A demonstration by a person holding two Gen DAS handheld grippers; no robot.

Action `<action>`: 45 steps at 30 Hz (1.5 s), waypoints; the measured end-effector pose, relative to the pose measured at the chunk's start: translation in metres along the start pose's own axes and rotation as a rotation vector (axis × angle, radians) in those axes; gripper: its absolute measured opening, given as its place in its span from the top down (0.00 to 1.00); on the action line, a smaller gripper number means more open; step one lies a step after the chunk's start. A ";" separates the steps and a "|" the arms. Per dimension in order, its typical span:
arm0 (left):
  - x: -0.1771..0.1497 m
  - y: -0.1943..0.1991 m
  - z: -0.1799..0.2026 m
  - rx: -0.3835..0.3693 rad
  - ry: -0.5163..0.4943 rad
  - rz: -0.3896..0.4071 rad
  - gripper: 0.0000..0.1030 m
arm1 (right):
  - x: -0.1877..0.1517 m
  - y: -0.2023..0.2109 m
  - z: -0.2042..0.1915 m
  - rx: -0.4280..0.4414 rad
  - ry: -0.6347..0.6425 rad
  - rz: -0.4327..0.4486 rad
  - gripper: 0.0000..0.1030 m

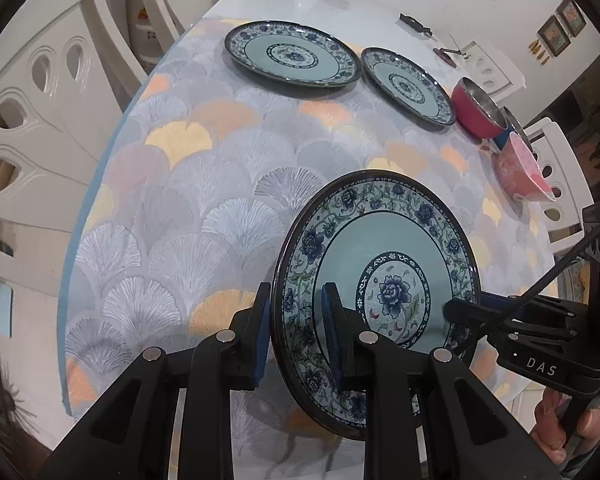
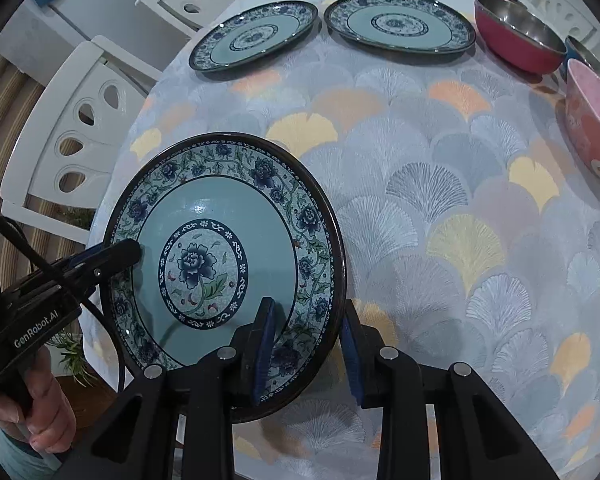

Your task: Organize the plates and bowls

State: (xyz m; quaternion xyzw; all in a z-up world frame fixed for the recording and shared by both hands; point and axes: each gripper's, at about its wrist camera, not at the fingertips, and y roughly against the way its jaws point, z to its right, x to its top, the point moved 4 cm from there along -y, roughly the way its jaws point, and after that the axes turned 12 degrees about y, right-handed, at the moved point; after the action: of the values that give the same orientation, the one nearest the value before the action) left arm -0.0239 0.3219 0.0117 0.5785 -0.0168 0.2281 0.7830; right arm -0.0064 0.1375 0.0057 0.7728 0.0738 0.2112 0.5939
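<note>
A blue-and-teal floral plate [image 1: 400, 232] [image 2: 220, 208] hangs tilted above the near part of the table, held from two sides. My left gripper [image 1: 296, 328] is shut on its left rim, one pad on the face and one behind. My right gripper [image 2: 308, 344] is shut on the opposite rim. Each gripper shows in the other's view: the right gripper [image 1: 460, 312], the left gripper [image 2: 128, 252]. Two matching plates [image 1: 292, 54] [image 1: 408, 86] lie flat side by side at the far end [image 2: 256, 36] [image 2: 400, 24].
Right of the flat plates stand a red metal-lined bowl [image 1: 476, 108] [image 2: 520, 40], a pink bowl [image 1: 520, 172] [image 2: 592, 120] and a partly hidden bowl [image 2: 584, 52] between them. The fan-patterned tablecloth [image 1: 204, 208] covers the table. White chairs [image 1: 40, 120] [image 2: 80, 132] line the left edge.
</note>
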 end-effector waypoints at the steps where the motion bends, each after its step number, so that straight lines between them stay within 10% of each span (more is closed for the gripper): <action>1: 0.000 -0.002 0.000 0.001 0.000 -0.002 0.81 | 0.001 -0.002 0.000 -0.001 -0.004 0.000 0.70; 14: 0.007 0.006 -0.022 0.075 -0.007 0.035 0.79 | 0.008 0.006 0.019 0.021 -0.070 0.008 0.71; 29: 0.129 0.072 0.018 -0.037 -0.061 0.273 0.63 | 0.093 0.081 0.007 0.015 -0.006 0.222 0.67; 34: 0.170 0.058 0.029 -0.040 -0.091 0.282 0.40 | 0.112 0.078 0.005 0.000 0.018 0.238 0.47; 45: 0.229 -0.027 0.004 -0.055 -0.014 0.132 0.40 | 0.161 0.015 0.029 0.044 -0.038 0.134 0.47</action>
State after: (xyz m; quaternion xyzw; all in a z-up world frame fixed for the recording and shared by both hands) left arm 0.1918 0.3891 0.0555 0.5559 -0.0667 0.2744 0.7818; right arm 0.1486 0.1661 0.0530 0.7928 0.0153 0.2342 0.5624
